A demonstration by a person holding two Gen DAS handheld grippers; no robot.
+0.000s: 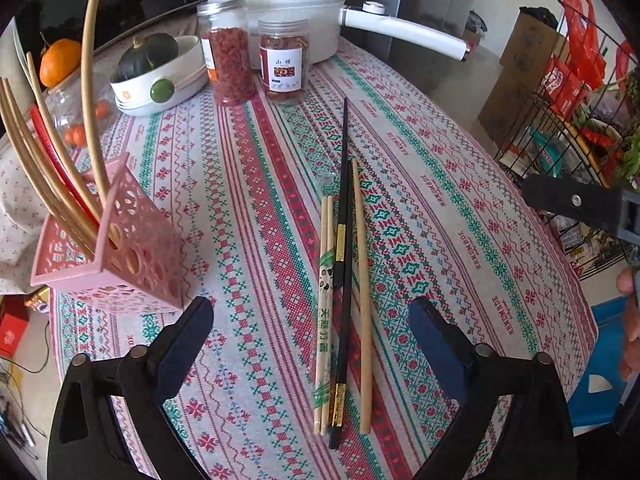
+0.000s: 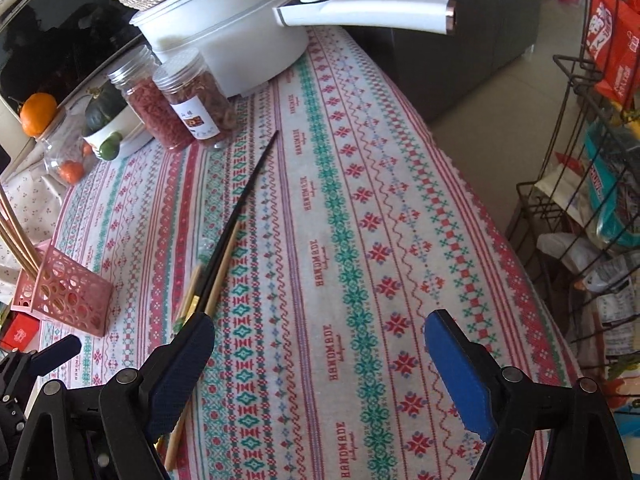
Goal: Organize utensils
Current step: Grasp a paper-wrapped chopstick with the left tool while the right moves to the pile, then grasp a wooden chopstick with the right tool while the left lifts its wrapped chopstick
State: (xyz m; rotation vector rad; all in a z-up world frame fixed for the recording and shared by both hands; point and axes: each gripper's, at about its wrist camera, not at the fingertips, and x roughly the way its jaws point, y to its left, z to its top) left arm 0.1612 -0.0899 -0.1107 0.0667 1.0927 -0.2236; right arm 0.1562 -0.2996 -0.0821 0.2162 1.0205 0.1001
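Loose chopsticks lie side by side on the patterned tablecloth (image 1: 440, 208): a black pair (image 1: 342, 264), a bare wooden one (image 1: 362, 280) and a paper-sleeved bamboo pair (image 1: 325, 312). My left gripper (image 1: 310, 312) hovers open just above them, one finger on each side. At the left stands a pink perforated holder (image 1: 132, 268) with several wooden chopsticks and a red one sticking out. In the right wrist view my right gripper (image 2: 318, 322) is open over bare cloth. The black chopsticks (image 2: 236, 216) run past its left finger, and the holder (image 2: 68, 300) is at the far left.
A white pot (image 1: 288, 4) with a long handle, two jars (image 1: 280, 60) and a bowl holding a squash (image 1: 160, 76) stand at the back. A wire rack (image 2: 580, 168) of packets is beyond the table's right edge. A person's hand (image 1: 630, 320) shows at the right.
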